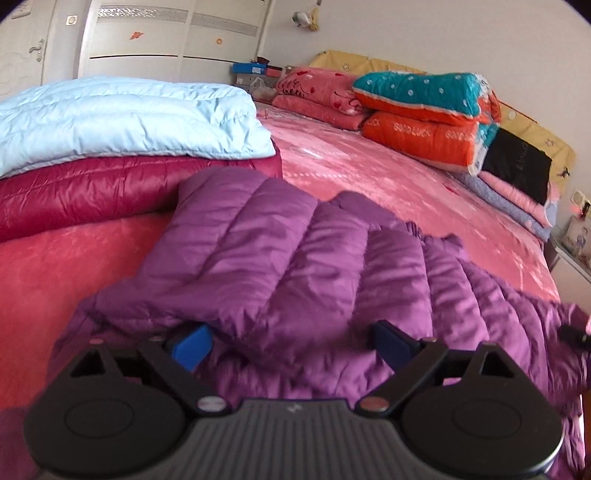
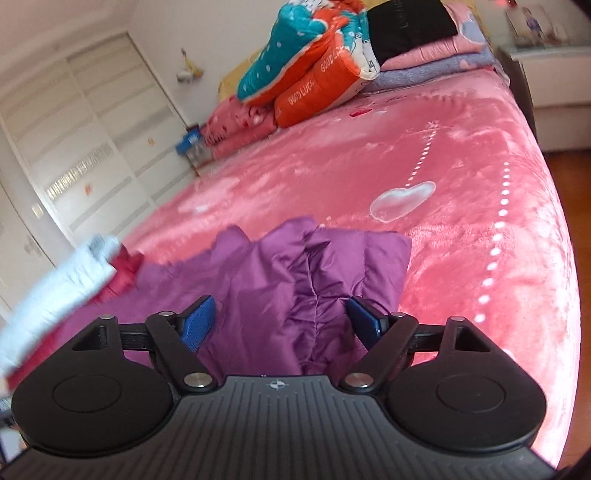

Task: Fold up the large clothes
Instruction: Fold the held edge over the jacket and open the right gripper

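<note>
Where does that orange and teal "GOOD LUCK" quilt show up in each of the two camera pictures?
Left wrist: the quilt sits upper right, at the bed's head.
Right wrist: the quilt lies top centre, tilted.
Shared landmark: the black cushion just right of it in both views.

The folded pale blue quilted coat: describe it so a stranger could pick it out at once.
Start at the pink plush bed cover and look to its left side near the white wardrobe. There the folded pale blue quilted coat lies on top of a shiny crimson puffer coat; it is the only pale blue garment.
</note>
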A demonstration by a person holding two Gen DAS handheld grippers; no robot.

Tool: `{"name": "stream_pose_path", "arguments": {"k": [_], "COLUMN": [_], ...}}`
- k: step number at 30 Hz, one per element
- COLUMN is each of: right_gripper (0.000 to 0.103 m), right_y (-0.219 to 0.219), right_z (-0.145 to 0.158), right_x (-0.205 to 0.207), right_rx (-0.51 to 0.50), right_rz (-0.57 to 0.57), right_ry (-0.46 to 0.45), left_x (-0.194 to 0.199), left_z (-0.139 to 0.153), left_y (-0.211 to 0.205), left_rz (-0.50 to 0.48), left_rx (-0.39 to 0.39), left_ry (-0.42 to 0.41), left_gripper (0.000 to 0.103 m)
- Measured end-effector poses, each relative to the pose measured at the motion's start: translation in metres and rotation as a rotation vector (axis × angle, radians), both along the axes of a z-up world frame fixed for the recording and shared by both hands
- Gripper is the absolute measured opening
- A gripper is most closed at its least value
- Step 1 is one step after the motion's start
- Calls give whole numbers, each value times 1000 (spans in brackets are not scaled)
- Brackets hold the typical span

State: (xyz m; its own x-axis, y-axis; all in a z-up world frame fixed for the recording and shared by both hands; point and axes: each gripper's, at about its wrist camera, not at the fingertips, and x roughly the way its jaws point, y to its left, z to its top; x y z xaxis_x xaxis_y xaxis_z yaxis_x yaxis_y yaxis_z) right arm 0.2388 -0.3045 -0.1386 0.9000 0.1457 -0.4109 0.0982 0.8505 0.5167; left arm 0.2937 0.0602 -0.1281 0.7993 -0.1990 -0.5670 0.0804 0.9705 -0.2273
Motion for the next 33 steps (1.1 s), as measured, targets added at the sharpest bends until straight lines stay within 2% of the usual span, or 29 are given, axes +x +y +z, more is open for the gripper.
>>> {"name": "stream_pose_path", "arguments": {"k": [2, 4, 13, 15, 17, 20, 22, 25, 29, 33], "right_gripper": [92, 91, 89, 90, 97, 100, 103, 103, 103, 103], "right_y": [4, 6, 23, 26, 29, 26, 22, 15, 8, 12], "right_z": [-2, -2, -3, -3, -4, -8, -10, -10, -5, 10], "right_x": [8, 15, 51, 59, 66, 73, 75, 75, 70, 57], "right_rx": [-10, -24, -203, -266, -332, -360, -357, -322, -293, -327], "right_rz": [-14, -27, -73, -83, -101, -127, -136, -132, -141, -188], "right_ry": [9, 4, 1, 1, 8, 36, 56, 62, 53, -6], "left_x": [9, 18, 66, 73, 75, 68, 62, 44, 5, -22], "left_z": [1, 1, 0, -6, -12, -14, -12, -3, 16, 33], "left_y": [-1, -3, -11, -14, -19, -20, -14, -10, -12, -25], "left_rz": [18, 30, 102, 111, 106, 86, 79, 66, 45, 10], "left_rx": [1, 13, 33, 39, 62, 65, 43, 62, 165, 300], "left_ry": [-8, -18, -49, -36, -28, -31, -16, -30, -100, -219], "left_gripper": [94, 94, 94, 97, 99, 100, 100, 99, 99, 99]}}
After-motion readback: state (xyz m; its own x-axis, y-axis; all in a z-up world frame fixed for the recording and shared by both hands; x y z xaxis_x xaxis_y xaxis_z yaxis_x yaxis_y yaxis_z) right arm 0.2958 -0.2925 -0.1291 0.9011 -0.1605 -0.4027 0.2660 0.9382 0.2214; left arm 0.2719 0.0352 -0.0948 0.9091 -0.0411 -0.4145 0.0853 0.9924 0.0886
